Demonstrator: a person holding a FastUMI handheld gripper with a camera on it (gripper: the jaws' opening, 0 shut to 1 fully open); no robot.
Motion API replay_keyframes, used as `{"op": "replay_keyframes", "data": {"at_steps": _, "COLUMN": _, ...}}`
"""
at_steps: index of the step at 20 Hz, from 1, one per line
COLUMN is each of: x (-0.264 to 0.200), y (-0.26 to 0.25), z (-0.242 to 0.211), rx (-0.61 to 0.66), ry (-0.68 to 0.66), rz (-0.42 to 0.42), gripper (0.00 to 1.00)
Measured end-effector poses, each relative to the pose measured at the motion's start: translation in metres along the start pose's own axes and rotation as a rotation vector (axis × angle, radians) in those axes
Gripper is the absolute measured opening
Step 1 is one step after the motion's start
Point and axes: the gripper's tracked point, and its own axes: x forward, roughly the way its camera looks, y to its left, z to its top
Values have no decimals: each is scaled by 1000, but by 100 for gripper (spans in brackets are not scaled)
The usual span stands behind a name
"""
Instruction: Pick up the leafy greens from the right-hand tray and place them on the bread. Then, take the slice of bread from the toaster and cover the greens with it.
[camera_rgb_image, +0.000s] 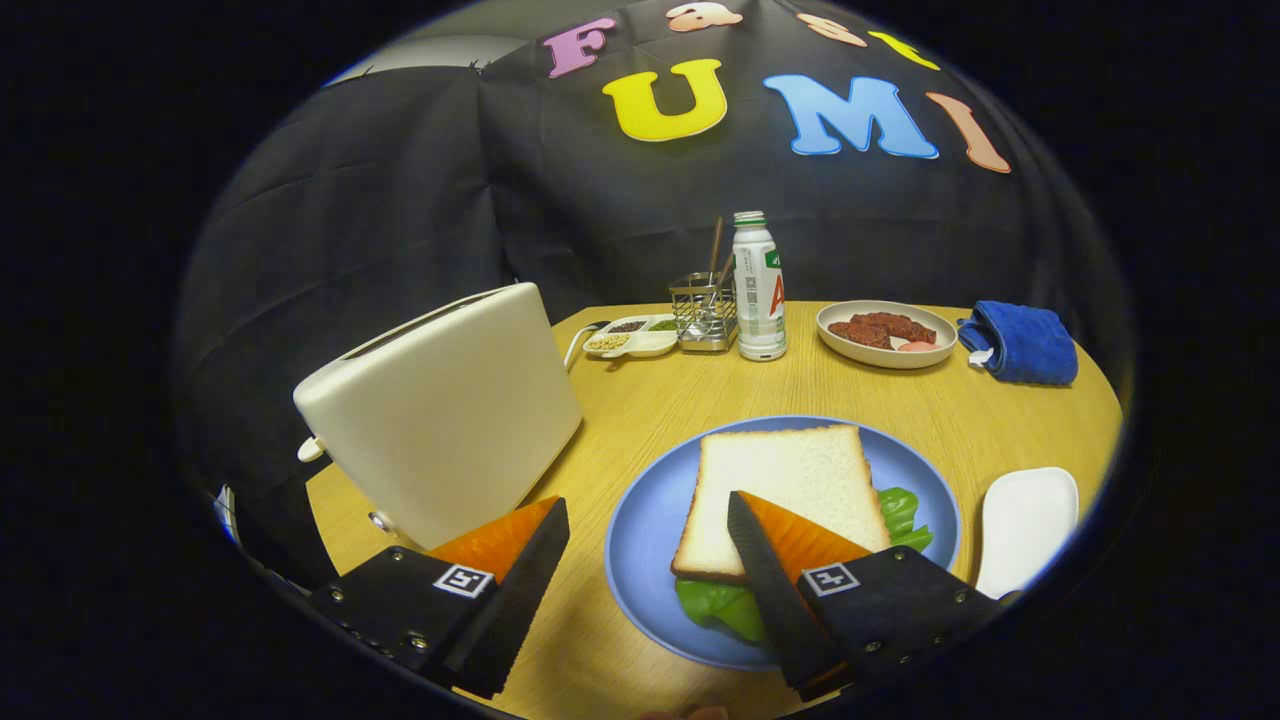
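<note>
Gripper view: tongs (648, 520) wide open, holding nothing, just above blue plate (640, 530). Bread slice (780, 485) on top of leafy greens (905, 515), covering them. White tray (1025, 525) w/ no greens, toaster (440, 410) nearby. Looks done; pull tongs away.

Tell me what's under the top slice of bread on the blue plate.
Leafy greens poke out from under the bread slice on the blue plate. Any lower slice is covered. The open gripper hovers above.

White bread slice (780, 495) flat atop leafy greens (905, 515), on blue plate (645, 545), beside cream toaster (440, 415)
</note>
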Motion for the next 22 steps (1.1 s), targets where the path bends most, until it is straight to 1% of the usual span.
{"op": "replay_keyframes", "data": {"at_steps": 1, "x": 0, "y": 3, "z": 2, "rx": -8, "ry": -5, "rz": 7, "gripper": 97}}
{"op": "replay_keyframes", "data": {"at_steps": 3, "x": -5, "y": 3, "z": 10, "rx": -3, "ry": -23, "rz": 13, "gripper": 100}}
{"op": "replay_keyframes", "data": {"at_steps": 6, "x": -26, "y": -21, "z": 44, "rx": 9, "ry": -101, "rz": -27, "gripper": 100}}
{"op": "replay_keyframes", "data": {"at_steps": 8, "x": -46, "y": -53, "z": 71, "rx": 14, "ry": -163, "rz": -90, "gripper": 100}}
{"op": "replay_keyframes", "data": {"at_steps": 12, "x": -97, "y": -142, "z": 121, "rx": 11, "ry": -301, "rz": -287, "gripper": 99}}
{"op": "replay_keyframes", "data": {"at_steps": 14, "x": -120, "y": -176, "z": 135, "rx": 21, "ry": -344, "rz": -358, "gripper": 99}}
{"op": "replay_keyframes", "data": {"at_steps": 18, "x": -153, "y": -213, "z": 148, "rx": 42, "ry": -401, "rz": -408, "gripper": 99}}
{"op": "replay_keyframes", "data": {"at_steps": 22, "x": -158, "y": -220, "z": 146, "rx": 51, "ry": -409, "rz": -403, "gripper": 99}}
